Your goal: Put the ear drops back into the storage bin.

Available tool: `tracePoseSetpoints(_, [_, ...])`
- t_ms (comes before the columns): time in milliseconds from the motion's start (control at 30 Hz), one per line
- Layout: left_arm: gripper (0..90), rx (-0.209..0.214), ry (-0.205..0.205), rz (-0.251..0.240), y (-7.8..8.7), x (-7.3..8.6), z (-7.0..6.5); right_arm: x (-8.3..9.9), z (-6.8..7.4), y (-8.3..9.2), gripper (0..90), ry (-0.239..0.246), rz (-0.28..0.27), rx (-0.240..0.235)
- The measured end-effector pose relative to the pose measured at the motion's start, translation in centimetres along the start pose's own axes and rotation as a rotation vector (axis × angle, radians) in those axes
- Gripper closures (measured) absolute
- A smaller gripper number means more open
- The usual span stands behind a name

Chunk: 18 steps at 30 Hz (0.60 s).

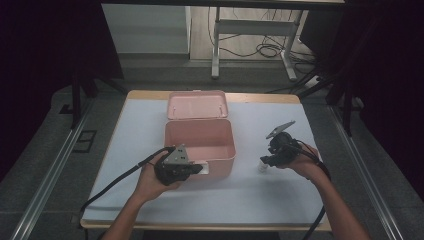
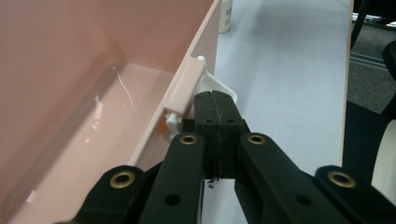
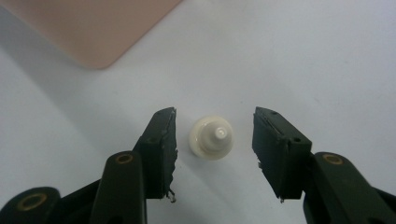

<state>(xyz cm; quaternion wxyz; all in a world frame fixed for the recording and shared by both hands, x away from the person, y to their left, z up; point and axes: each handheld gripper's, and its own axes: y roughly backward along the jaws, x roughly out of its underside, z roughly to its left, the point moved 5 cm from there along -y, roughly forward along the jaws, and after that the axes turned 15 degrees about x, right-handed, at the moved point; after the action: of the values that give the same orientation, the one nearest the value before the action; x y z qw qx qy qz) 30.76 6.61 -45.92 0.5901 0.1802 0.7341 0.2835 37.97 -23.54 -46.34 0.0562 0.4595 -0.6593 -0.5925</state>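
Note:
A pink plastic box [image 1: 199,145] stands open at the middle of the table, its lid [image 1: 197,105] tipped back. My left gripper [image 1: 197,167] is at the box's front wall. In the left gripper view its jaws [image 2: 215,100] are pressed together, with their tips at the white latch [image 2: 225,89]; whether they pinch it I cannot tell. To the right of the box, a small white bottle [image 1: 262,168] stands upright on the sheet. My right gripper [image 1: 263,162] points down over it. In the right gripper view the bottle [image 3: 211,137] sits between the open jaws [image 3: 214,135], with a gap on both sides.
A white sheet [image 1: 250,200] covers the wooden table. The inside of the box [image 2: 93,140] holds nothing. Cables trail from both grippers toward the table's near edge. A desk frame [image 1: 250,30] and floor cables lie beyond the far edge.

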Motion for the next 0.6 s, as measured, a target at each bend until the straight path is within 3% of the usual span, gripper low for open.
tracePoseSetpoints(400, [90.0,-0.002,0.003,-0.003,0.0,0.0,-0.1,0.6,0.7,-2.5,47.0,0.043,0.098,0.014])
tracePoseSetpoints(600, [90.0,-0.002,0.002,-0.004,0.0,0.0,-0.1,1.1,0.9,-3.8,47.3,0.042,0.144,0.012])
